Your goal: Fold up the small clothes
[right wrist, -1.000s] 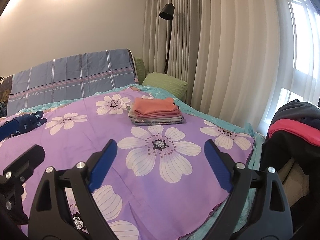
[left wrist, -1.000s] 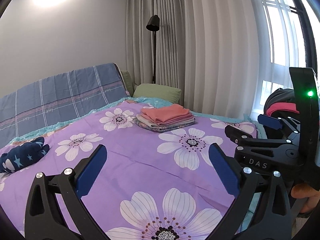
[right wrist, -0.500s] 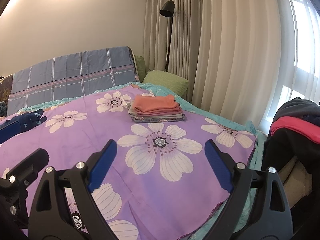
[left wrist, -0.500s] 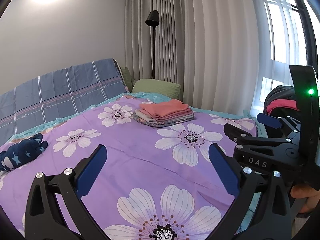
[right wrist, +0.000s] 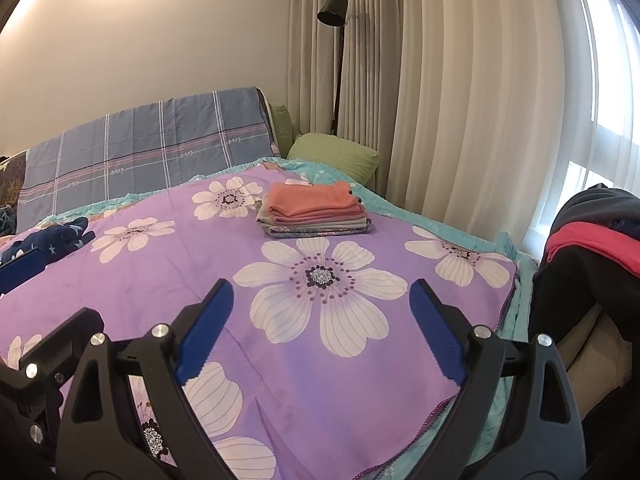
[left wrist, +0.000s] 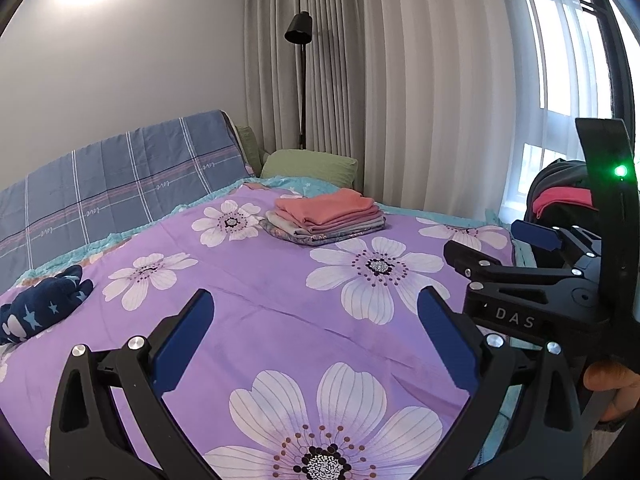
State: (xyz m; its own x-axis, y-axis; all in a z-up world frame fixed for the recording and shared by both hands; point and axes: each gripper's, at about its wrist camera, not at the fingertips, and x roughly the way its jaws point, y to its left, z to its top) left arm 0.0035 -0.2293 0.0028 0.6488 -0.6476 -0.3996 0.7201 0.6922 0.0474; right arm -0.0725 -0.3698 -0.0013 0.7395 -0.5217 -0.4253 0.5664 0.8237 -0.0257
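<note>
Both grippers hang above the near edge of the bed [left wrist: 280, 312], each with its fingers spread wide and nothing between them. The left gripper [left wrist: 316, 336] and the right gripper [right wrist: 320, 324] sit side by side, pointing toward the far edge. The step in hand looks like fetching the next piece to fold. Doing it well would mean picking one garment only, taking it by a hem or corner, and laying it flat on the bare purple spread before any fold. A folded stack [left wrist: 326, 216] rests toward the far right corner of the bed, well apart from both pairs of fingers (it seems finished, so best left alone). Unfolded clothes [right wrist: 592, 240] are heaped off the bed's right edge, nearer the right gripper. A dark starred cloth [left wrist: 40, 308] lies at the left edge.
</note>
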